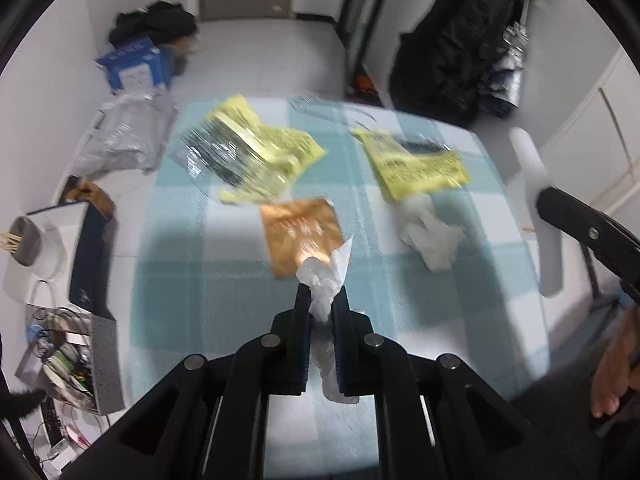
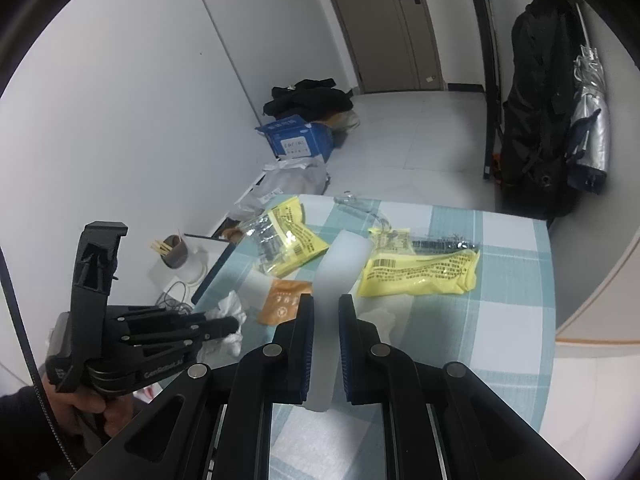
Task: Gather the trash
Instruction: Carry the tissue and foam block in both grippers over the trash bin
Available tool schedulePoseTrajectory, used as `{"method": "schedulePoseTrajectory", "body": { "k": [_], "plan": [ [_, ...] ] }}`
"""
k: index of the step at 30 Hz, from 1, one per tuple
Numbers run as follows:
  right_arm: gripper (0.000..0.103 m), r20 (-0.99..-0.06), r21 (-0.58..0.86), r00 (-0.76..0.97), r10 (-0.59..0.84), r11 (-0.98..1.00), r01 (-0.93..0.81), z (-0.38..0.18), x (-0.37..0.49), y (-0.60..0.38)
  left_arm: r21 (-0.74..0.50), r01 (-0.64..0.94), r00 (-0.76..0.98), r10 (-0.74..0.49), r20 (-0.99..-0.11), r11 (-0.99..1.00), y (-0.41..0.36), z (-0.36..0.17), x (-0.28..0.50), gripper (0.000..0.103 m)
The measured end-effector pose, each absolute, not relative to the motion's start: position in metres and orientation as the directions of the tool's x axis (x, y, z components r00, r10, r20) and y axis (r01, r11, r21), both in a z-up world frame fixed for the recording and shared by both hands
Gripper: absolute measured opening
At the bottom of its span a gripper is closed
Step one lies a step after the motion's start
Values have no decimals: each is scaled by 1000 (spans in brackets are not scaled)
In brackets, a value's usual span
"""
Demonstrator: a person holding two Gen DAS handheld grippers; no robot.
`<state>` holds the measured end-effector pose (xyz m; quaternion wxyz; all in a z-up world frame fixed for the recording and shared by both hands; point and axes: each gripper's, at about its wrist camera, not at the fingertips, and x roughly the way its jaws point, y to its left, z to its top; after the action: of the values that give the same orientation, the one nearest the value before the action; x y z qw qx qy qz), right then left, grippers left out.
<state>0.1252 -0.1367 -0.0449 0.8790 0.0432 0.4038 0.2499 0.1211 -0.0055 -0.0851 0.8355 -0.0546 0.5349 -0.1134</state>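
On the floor at far left of the left wrist view: a grey cup of wooden sticks (image 1: 25, 242), a dark blue flat box (image 1: 90, 256), a crumpled grey plastic bag (image 1: 128, 132) and a blue cardboard carton (image 1: 134, 64) against the white wall.

On the bench with the blue-and-white checked cloth (image 1: 192, 280), from left to right: a yellow and clear crinkled plastic wrapper (image 1: 248, 152); just in front of it a flat orange-brown foil sachet (image 1: 300, 232); further right a second yellow printed plastic wrapper (image 1: 416, 164); touching its near edge a crumpled white tissue (image 1: 432, 236). All lying loose on the cloth, blurred in this view.

Left gripper (image 1: 322, 300) nearly closed, pinching a wad of crumpled white tissue paper (image 1: 324, 276) between the blue pads; paper sticking out past the fingertips and hanging behind them, overlapping the near corner of the sachet in the view. Lifted or touching the cloth: cannot tell.

Right gripper (image 2: 326, 304) closed down on a long white translucent foam strip (image 2: 340, 264), clamped between its blue pads and reaching forward over the cloth between the two yellow wrappers. Same strip seen at the right edge of the left wrist view, slanting above the bench edge.

At far right, a black bag (image 2: 536, 120) and a folded silver umbrella (image 2: 592, 136) hanging by the wall.
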Motion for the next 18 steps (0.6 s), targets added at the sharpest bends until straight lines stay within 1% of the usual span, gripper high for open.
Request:
{"method": "schedulePoseTrajectory", "body": {
  "k": [4,10,12,18],
  "plan": [
    [11,-689,277,554,467,876,-394,-45,117,-139,-223,156,405,-269,-874,962,-7,-80,111,6],
    [11,-661,305,577,479,875,-377,-32,103,-149,-219,169,474,-274,-837,961,-10,-51,102,6],
    [11,-641,319,591,490,870,-375,-22,97,-153,-205,173,508,-265,-819,963,-12,-39,98,6],
    [11,-578,297,646,498,866,-402,19,75,-166,-233,203,583,-309,-751,951,-27,2,90,6]
  ]
}}
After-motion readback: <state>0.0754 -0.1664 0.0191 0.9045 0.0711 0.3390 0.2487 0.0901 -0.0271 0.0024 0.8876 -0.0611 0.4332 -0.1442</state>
